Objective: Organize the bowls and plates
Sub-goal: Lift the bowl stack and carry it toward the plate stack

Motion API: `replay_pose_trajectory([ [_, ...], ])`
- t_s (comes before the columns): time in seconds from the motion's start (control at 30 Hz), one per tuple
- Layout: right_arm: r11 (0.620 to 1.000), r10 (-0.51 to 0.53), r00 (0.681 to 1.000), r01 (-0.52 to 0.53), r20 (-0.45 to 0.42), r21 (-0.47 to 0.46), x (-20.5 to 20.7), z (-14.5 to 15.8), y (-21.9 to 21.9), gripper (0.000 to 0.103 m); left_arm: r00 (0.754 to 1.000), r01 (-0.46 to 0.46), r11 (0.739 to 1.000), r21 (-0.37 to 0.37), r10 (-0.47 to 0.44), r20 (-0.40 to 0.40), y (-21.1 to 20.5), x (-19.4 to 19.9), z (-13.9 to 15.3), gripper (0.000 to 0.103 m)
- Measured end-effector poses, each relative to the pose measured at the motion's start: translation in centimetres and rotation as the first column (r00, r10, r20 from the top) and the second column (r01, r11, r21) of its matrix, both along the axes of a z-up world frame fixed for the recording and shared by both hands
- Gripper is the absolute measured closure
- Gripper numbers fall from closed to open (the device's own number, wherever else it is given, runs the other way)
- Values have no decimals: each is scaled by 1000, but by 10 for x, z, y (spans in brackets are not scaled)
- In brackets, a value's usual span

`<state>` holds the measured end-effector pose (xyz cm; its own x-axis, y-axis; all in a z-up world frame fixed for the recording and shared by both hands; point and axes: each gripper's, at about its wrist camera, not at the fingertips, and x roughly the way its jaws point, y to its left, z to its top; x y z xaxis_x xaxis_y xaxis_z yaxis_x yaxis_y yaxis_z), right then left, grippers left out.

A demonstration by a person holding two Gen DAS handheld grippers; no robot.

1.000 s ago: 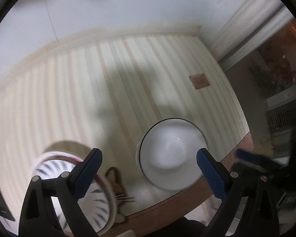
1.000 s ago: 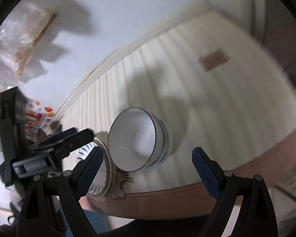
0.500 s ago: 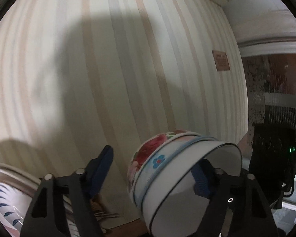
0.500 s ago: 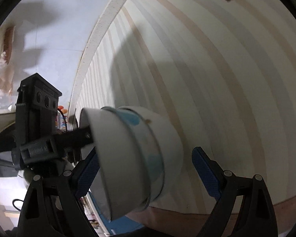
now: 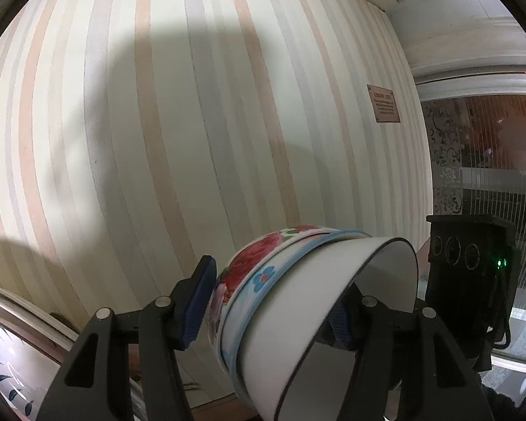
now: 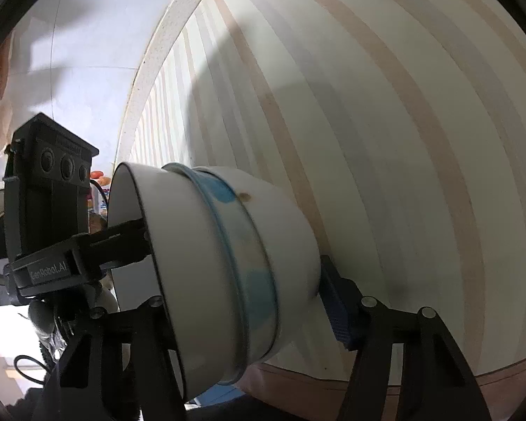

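Note:
A nested stack of three bowls (image 5: pixel 298 301) sits on the striped tablecloth (image 5: pixel 157 140): a plain white bowl with a dark rim on top, a blue-banded one under it, a red-flowered one at the bottom. My left gripper (image 5: pixel 273 301) is shut on the stack, one pad on the flowered side, the other inside the white bowl. In the right wrist view my right gripper (image 6: pixel 249 280) is shut on the same stack (image 6: pixel 228 263) from the opposite side. A white plate with blue leaf marks (image 5: pixel 7 361) lies at lower left.
The table's brown edge (image 6: pixel 438 382) runs along the bottom. A small brown label (image 5: pixel 384 103) sits on the cloth at far right. The right gripper's black body (image 5: pixel 470 280) is close beside the bowls; the left gripper's body (image 6: pixel 49 203) shows opposite.
Both grippers have come down from above the table and closed on the bowl stack from opposite sides. The view has dropped close to the cloth.

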<state>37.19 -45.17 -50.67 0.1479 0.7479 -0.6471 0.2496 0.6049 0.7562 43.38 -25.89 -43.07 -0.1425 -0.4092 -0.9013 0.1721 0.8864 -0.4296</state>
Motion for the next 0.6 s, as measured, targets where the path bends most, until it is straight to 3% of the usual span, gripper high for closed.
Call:
replay_pose_trajectory([
  [0.6, 999, 21, 1000, -21, 8, 29, -1, -4, -6, 40, 999, 0, 998, 69, -2, 36, -12, -7, 7, 47],
])
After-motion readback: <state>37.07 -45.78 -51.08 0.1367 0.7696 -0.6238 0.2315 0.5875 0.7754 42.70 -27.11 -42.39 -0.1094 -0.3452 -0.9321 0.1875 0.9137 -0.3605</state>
